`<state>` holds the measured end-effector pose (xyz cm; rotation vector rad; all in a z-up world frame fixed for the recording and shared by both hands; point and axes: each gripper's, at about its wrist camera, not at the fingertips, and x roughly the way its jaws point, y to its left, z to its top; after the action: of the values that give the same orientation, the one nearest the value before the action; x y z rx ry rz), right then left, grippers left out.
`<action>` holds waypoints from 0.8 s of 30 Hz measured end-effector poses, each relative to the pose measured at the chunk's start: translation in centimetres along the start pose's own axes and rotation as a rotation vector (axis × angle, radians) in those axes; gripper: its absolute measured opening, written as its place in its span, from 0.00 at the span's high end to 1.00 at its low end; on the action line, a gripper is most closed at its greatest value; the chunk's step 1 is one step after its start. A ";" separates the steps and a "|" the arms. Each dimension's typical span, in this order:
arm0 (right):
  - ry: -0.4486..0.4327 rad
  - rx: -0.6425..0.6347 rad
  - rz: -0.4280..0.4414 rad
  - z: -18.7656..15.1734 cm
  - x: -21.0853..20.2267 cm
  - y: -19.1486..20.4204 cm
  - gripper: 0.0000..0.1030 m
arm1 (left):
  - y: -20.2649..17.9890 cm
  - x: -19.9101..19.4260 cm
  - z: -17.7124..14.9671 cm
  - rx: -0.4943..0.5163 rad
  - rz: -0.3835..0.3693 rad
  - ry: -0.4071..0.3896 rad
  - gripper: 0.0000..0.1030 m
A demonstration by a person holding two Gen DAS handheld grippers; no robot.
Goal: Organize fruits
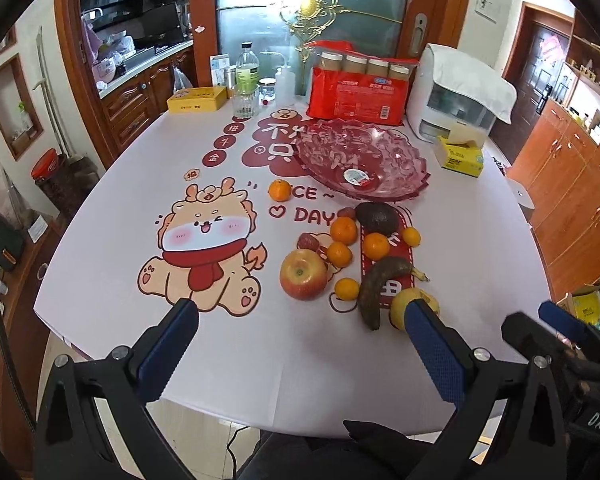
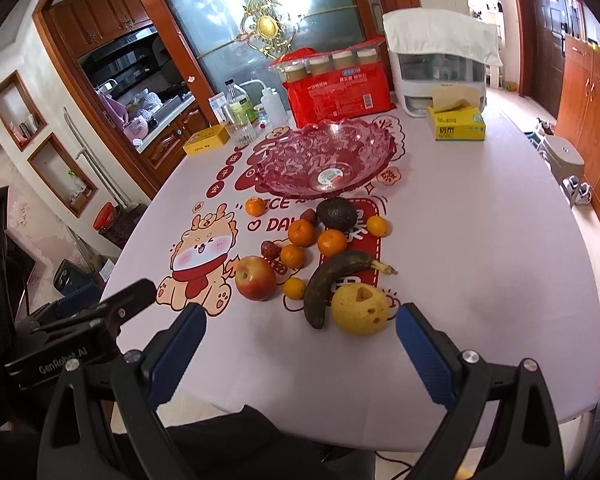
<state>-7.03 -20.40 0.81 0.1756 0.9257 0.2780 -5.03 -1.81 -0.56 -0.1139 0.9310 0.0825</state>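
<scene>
Through the left wrist camera we see our left gripper [image 1: 302, 320] with its fingers spread wide, holding nothing and hovering above the near edge of the table [image 1: 112, 208]; the right-hand blue pad [image 1: 434, 342] overlaps the pear [image 1: 404, 304] in this view, though we cannot tell whether it touches it. The fruit lies loose on the tablecloth in front of the pink glass bowl [image 1: 360, 160], which holds only a sticker label. The blackened banana [image 1: 378, 290] lies with its long axis running from near-left to far-right, its yellow stem pointing right and away from us. Left of it sits the apple [image 1: 303, 274], stem dimple up, and beyond it the dark avocado [image 1: 376, 218], just in front of the bowl, with small oranges scattered between them; one orange [image 1: 280, 191] sits apart to the left. At the right edge the right gripper [image 1: 556, 326] shows partly, too cropped to judge its opening. Through the right wrist camera our right gripper [image 2: 300, 322] is likewise spread wide and holds nothing, with the pear [image 2: 360, 308] between and just beyond its fingertips, apart from both pads. The banana [image 2: 332, 284] touches the pear's left side, its stem pointing right, and the apple [image 2: 255, 278] stands left of it. The bowl [image 2: 328, 156] stands farther back, and the avocado [image 2: 336, 214] lies in front of it.
</scene>
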 end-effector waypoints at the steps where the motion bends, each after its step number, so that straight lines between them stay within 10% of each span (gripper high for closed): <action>1: -0.005 -0.006 0.000 0.0 -0.1 0.0 0.06 | -0.1 -0.2 -0.2 0.002 0.003 -0.006 0.01; 24: -0.164 -0.197 -0.055 -0.5 -2.2 -1.1 0.06 | 0.6 1.5 0.5 -0.073 0.011 0.033 0.01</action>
<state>-8.49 -22.08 1.94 -0.0084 0.7349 0.2978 -3.80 -1.09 -1.55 -0.1781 0.9621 0.1246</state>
